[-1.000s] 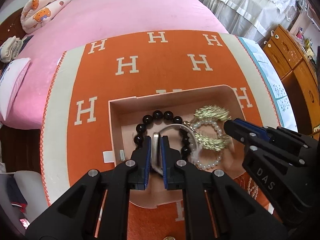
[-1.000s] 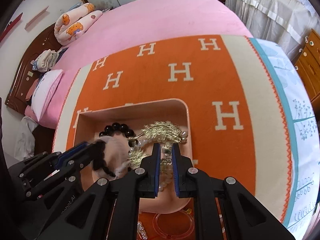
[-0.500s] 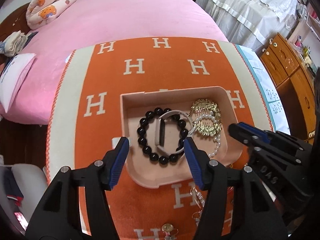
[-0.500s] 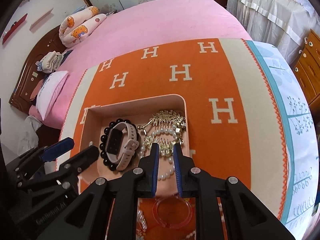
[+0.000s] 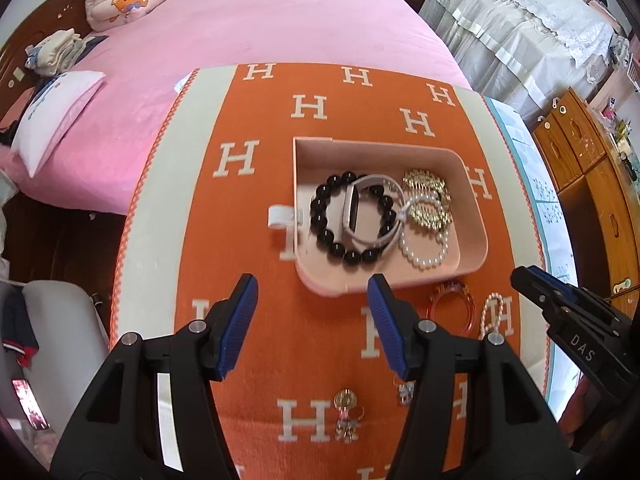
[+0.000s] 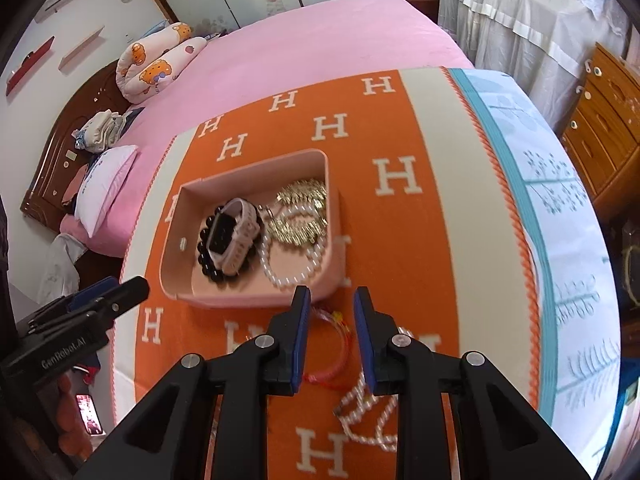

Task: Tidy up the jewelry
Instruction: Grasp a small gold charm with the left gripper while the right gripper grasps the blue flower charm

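A pink tray (image 5: 476, 216) (image 6: 172, 276) on the orange H-patterned cloth holds a black bead bracelet (image 5: 332, 236), a pale pink smartwatch (image 5: 352, 212) (image 6: 232, 236), gold hair combs (image 5: 426, 184) (image 6: 300, 196) and a pearl bracelet (image 5: 424, 252) (image 6: 280, 276). My left gripper (image 5: 312, 320) is open and empty, above the cloth in front of the tray. My right gripper (image 6: 330, 336) is partly open and empty, over a red bangle (image 6: 332, 368) (image 5: 452, 304) in front of the tray. A pearl chain (image 6: 368, 412) (image 5: 492, 312) lies beside the bangle.
Small gold earrings (image 5: 346, 400) and another small trinket (image 5: 404, 392) lie on the cloth near me. A white clip (image 5: 280, 216) sits at the tray's left wall. The pink bed (image 5: 260, 20) lies beyond, wooden drawers (image 5: 592, 184) to the right.
My left gripper opened, let the smartwatch go into the tray and drew back. My right gripper also drew back from the tray and opened slightly.
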`<state>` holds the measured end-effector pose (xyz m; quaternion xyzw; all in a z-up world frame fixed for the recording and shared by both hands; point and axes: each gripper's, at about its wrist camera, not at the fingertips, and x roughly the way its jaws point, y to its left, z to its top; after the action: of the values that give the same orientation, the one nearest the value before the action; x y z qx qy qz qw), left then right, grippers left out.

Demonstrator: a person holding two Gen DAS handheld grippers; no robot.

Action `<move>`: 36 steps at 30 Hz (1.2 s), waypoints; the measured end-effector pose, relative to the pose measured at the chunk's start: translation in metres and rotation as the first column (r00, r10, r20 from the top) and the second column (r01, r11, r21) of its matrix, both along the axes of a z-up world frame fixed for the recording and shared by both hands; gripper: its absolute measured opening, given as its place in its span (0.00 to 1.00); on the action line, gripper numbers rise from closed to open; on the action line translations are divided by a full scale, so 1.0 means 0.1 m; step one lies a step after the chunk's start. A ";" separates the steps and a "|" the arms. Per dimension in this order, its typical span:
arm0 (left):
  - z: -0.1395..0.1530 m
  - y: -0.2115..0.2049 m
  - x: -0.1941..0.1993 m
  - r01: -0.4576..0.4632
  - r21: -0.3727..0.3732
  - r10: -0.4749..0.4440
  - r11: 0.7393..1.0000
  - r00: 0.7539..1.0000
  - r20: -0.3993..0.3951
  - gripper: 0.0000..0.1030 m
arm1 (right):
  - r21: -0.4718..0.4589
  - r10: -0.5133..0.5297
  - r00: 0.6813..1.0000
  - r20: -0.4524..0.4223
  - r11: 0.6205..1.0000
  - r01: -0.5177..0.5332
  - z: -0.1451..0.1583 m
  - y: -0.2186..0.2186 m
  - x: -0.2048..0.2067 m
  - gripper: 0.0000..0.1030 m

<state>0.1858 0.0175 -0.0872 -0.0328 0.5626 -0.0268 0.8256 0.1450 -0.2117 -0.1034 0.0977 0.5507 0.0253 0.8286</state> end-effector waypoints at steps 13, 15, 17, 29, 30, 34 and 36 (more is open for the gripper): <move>-0.11 -0.02 -0.54 -0.005 0.004 0.006 1.000 0.999 -0.032 0.53 | -0.012 -0.011 0.999 -0.040 1.000 0.011 -0.09 -0.24 -0.64 0.22; -0.15 -0.03 -0.60 -0.002 0.005 0.003 1.000 0.999 -0.044 0.53 | -0.012 -0.008 0.999 -0.049 1.000 0.007 -0.12 -0.25 -0.71 0.22; -0.22 -0.06 -0.71 0.003 0.005 -0.003 1.000 0.998 -0.060 0.53 | -0.017 -0.001 0.999 -0.055 1.000 0.000 -0.16 -0.28 -0.79 0.22; -0.64 -0.24 -1.21 0.032 0.019 -0.030 0.999 0.994 -0.101 0.53 | 0.002 0.051 0.997 -0.065 0.999 -0.051 -0.40 -0.37 -1.12 0.31; -0.65 -0.24 -1.22 0.026 0.018 -0.025 0.999 0.995 -0.096 0.53 | 0.004 0.060 0.996 -0.063 0.998 -0.059 -0.41 -0.35 -1.13 0.31; -0.69 -0.24 -1.26 0.011 0.009 -0.010 1.000 0.996 -0.090 0.52 | 0.008 0.123 0.991 -0.048 0.992 -0.123 -0.43 -0.20 -1.20 0.31; -0.71 -0.26 -1.28 0.006 0.009 -0.005 1.000 0.996 -0.084 0.48 | 0.012 0.154 0.987 -0.040 0.988 -0.154 -0.43 -0.11 -1.24 0.31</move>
<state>0.0583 -0.0082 -0.1583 -0.0287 0.5971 -0.0250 0.8013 0.0208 -0.2222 -0.1465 0.0589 0.5734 0.0894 0.8122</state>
